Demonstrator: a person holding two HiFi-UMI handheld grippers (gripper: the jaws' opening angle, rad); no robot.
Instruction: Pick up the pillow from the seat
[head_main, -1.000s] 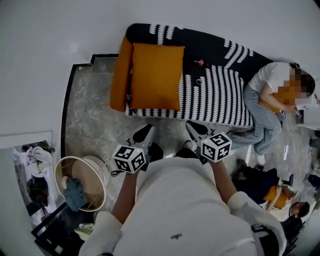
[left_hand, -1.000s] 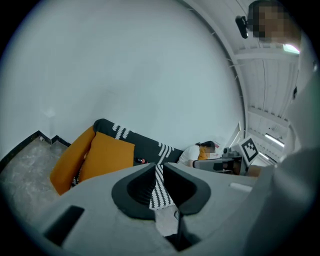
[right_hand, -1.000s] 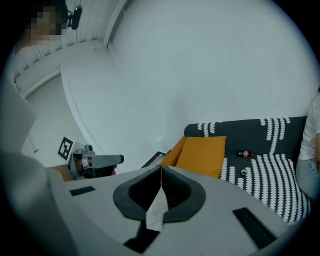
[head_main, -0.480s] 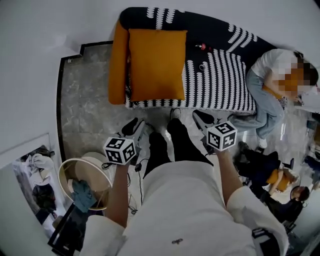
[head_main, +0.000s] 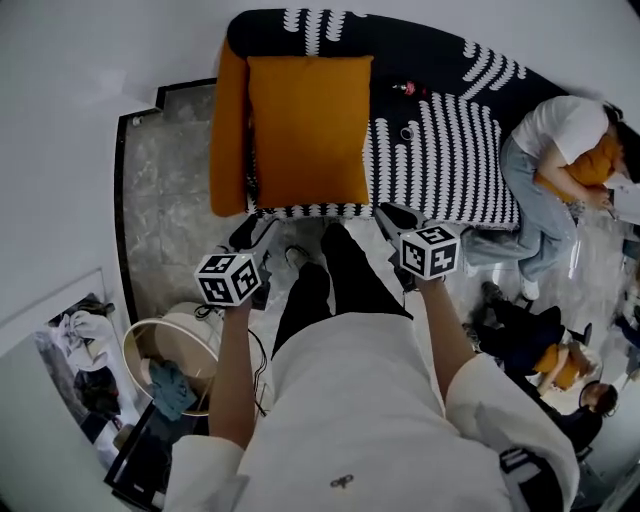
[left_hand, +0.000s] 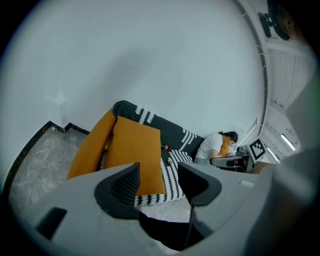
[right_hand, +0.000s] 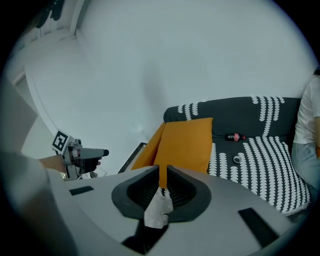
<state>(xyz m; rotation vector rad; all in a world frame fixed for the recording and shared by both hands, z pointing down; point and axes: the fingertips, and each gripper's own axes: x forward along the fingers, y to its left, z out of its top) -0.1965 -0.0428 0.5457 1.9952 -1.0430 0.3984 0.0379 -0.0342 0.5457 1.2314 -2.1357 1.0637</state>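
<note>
**Pillow still on the seat as the left gripper begins to open**

The pillow (head_main: 308, 130) lies flat on the left end of the striped sofa (head_main: 450, 160), right against the orange bolster (head_main: 228, 130) at that end, and neither gripper touches it. It has not moved over the last second. What has changed is the distance: the holder has stepped toward the sofa, so both grippers now hang just short of its front edge instead of well back over the floor.

The left gripper (head_main: 255, 235) was closed a second ago. Its jaws are now opening and stand partly spread, with nothing between them; the pillow shows only in the distance beyond the gap. The right gripper (head_main: 390, 215) stays pressed together on nothing, pointed at the pillow's near edge.

This looks like the end of the approach and the start of the reach, with the left gripper being readied to take the pillow. The lift itself is not yet begun. A small bottle (head_main: 405, 90) lies farther along the seat and a person (head_main: 545, 150) lies at the far right end, both well apart from the pillow and unlikely to get in the way.
</note>
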